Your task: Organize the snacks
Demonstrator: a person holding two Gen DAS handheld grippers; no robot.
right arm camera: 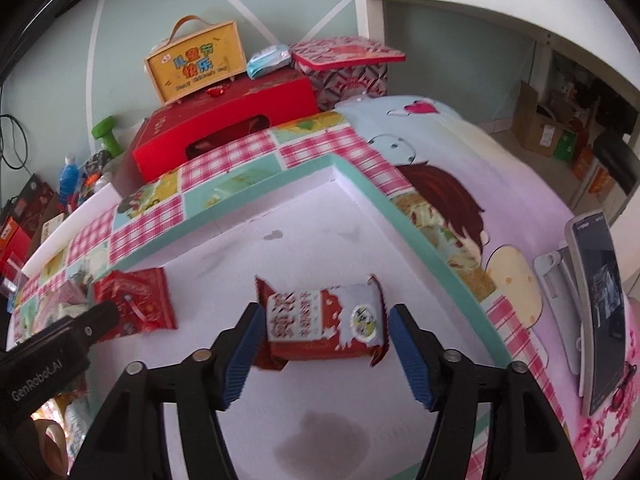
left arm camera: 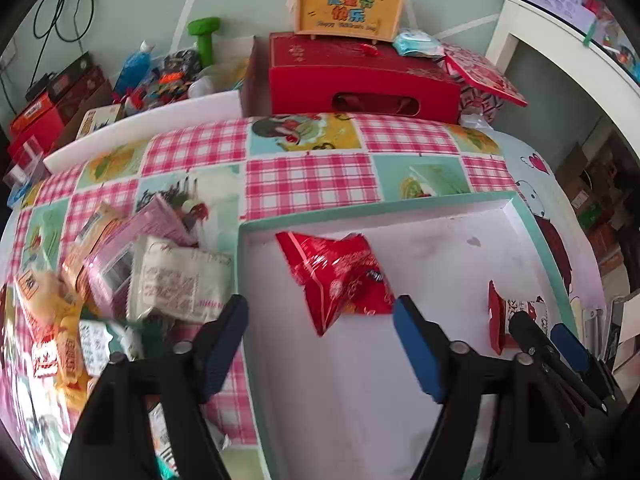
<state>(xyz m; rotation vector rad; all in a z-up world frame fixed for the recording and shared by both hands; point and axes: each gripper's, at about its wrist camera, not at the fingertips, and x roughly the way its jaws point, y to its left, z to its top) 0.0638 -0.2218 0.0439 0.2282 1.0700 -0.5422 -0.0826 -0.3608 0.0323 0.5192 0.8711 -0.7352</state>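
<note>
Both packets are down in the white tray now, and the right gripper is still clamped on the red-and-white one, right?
Not quite. The right gripper is open: in the right wrist view its blue pads stand clear on either side of the red-and-white packet, which lies on the white tray. The red packet lies in the tray too.

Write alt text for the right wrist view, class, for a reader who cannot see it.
The open right gripper straddles a red-and-white snack packet lying in a shallow white tray with a teal rim; its pads stand clear of the wrapper. A red packet lies further left by the left gripper, on a patchwork tablecloth.
</note>
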